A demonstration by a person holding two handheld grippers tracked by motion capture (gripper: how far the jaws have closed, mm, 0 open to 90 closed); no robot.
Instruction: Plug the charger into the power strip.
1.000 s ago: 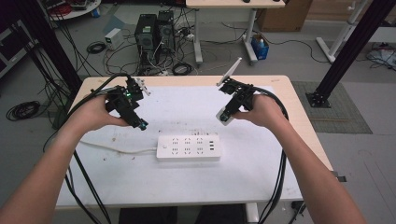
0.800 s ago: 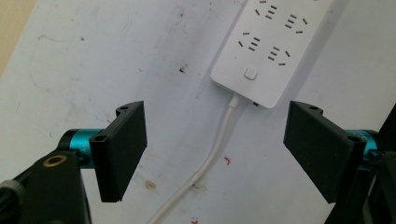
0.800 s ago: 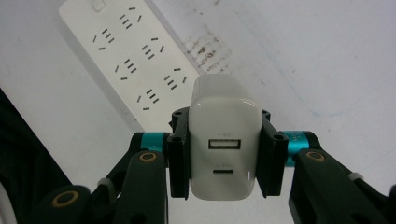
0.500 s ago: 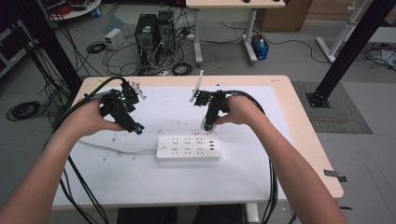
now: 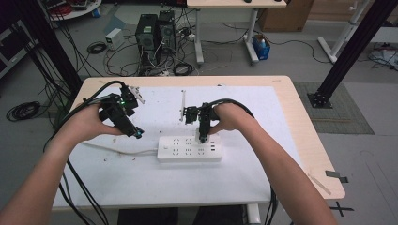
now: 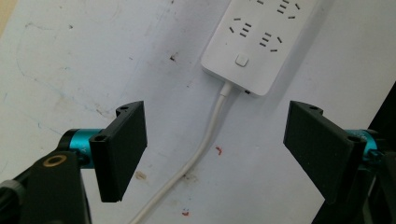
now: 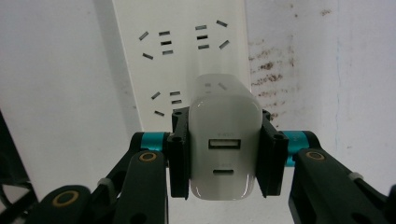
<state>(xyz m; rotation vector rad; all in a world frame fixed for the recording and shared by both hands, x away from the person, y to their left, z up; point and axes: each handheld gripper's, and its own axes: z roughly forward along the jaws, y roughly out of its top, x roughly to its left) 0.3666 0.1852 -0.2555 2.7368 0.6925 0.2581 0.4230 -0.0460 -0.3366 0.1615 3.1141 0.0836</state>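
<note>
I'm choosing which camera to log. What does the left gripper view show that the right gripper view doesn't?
Left gripper view: the strip's square power button, its white cord and the left gripper open. Right gripper view: a white rounded charger block with two ports, clamped in the right gripper. Both: the white plastic power strip and the stained white table surface.

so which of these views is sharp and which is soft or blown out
High view: soft and slightly blurry, evenly lit. Left gripper view: crisp on the power strip and its cord. Right gripper view: the white charger is bright, mildly washed out at its top, ports still readable.
</note>
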